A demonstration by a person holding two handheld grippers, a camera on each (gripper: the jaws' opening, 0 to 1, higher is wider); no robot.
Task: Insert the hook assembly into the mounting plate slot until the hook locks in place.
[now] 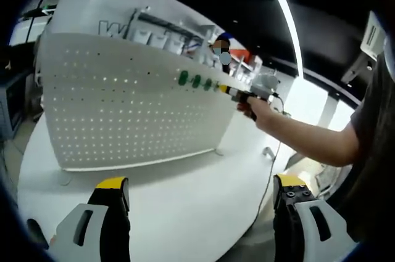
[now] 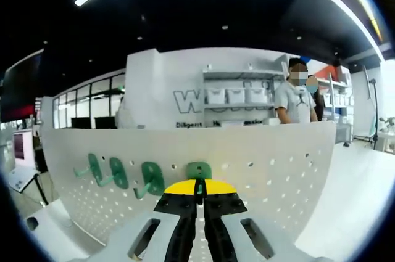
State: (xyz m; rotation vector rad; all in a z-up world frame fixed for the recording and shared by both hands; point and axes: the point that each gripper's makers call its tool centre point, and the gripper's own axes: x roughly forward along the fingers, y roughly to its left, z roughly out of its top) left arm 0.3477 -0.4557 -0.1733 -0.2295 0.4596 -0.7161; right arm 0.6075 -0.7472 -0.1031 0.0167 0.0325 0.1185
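A white pegboard mounting plate (image 1: 123,108) (image 2: 278,163) stands upright on a white table (image 1: 185,206). Several green hooks (image 1: 196,81) hang in a row near its upper right; in the right gripper view they run leftward (image 2: 117,173). My right gripper (image 1: 229,90) (image 2: 199,192), held by a person's hand, is pressed up to the board at the end of that row, shut on a green hook (image 2: 199,171) whose top shows just above the yellow tips. My left gripper (image 1: 200,191) hangs open over the table, in front of the board and apart from it.
A cable (image 1: 270,176) drops from the right gripper over the table's right edge. The person's arm (image 1: 308,135) crosses the right side. Behind the board are shelves with white bins (image 2: 237,95) and two people (image 2: 296,98).
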